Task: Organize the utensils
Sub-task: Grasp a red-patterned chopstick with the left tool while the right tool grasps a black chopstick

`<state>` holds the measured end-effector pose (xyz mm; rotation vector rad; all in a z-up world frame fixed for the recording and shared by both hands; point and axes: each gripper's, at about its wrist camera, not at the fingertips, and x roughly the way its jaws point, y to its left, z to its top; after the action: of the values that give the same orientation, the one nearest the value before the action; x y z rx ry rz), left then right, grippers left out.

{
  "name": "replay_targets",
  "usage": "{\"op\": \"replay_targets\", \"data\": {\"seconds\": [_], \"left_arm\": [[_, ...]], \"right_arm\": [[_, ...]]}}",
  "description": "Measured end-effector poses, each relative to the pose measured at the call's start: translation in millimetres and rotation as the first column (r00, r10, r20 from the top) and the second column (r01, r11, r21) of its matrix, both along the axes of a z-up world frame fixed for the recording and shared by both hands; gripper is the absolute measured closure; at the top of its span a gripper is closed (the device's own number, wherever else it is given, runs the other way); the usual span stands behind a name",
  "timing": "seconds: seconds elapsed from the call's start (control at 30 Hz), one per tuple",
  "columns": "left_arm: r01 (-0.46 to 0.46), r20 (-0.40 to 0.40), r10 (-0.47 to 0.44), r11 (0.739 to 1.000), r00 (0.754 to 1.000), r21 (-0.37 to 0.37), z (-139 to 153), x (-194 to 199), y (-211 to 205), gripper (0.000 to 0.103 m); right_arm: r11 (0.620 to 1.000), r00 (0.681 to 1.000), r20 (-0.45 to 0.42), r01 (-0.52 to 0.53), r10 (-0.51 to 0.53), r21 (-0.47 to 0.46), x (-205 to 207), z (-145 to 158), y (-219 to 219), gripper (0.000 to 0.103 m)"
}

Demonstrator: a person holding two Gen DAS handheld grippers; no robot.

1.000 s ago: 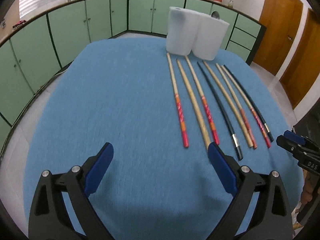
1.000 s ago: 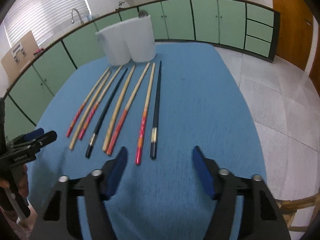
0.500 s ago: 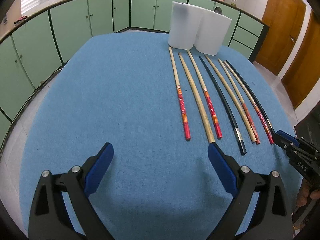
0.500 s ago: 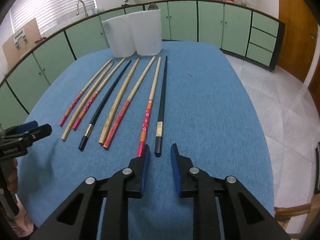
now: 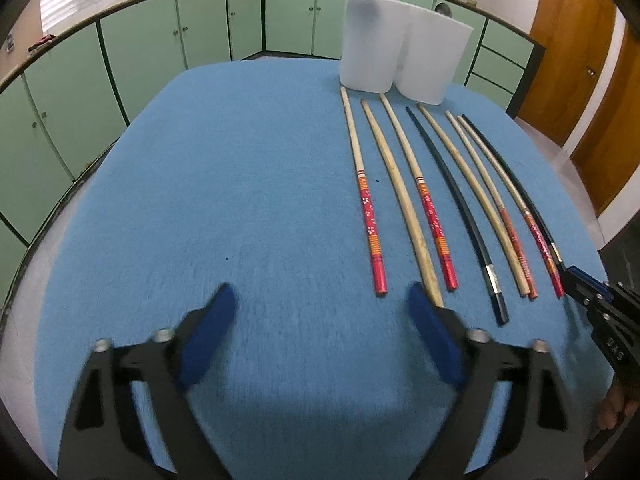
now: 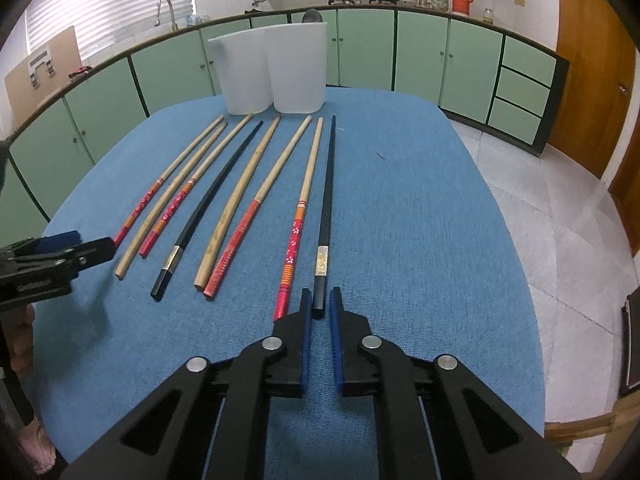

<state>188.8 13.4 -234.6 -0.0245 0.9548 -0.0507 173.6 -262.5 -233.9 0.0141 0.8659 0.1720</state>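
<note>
Two grippers | right gripper (image 6: 320,308) clenched on the black chopstick (image 6: 325,216), seen only in right view | left gripper (image 5: 320,312) closing on nothing | blue bench (image 5: 240,200) | white cups (image 5: 400,56) | green cabinets (image 5: 160,40)
</note>
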Motion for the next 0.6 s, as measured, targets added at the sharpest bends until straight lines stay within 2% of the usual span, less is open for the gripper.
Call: {"op": "replay_targets", "data": {"seconds": [0.1, 0.23, 0.43, 0.6], "left_arm": [[0.005, 0.008, -0.005, 1.000, 1.000, 0.012, 0.5, 2.9, -2.5, 0.030], [0.015, 0.013, -0.015, 1.000, 1.000, 0.010, 1.5, 2.7, -6.7, 0.045], [0.026, 0.018, -0.026, 1.000, 0.999, -0.002, 2.6, 0.6, -14.1, 0.057], [0.025, 0.026, -0.025, 1.000, 0.999, -0.014, 1.8, -1.3, -17.5, 0.074]], "right_arm": [[1.000, 1.000, -0.001, 0.002, -0.002, 0.005, 0.3, -0.2, -0.7, 0.094], [1.000, 1.000, -0.003, 0.008, -0.008, 0.013, 1.7, -0.4, -1.9, 0.094], [0.999, 1.000, -0.004, 0.021, -0.021, 0.025, 2.4, -0.6, -2.9, 0.094], [0.999, 1.000, -0.003, 0.029, -0.029, 0.027, 2.4, -1.0, -2.5, 0.094]]}}
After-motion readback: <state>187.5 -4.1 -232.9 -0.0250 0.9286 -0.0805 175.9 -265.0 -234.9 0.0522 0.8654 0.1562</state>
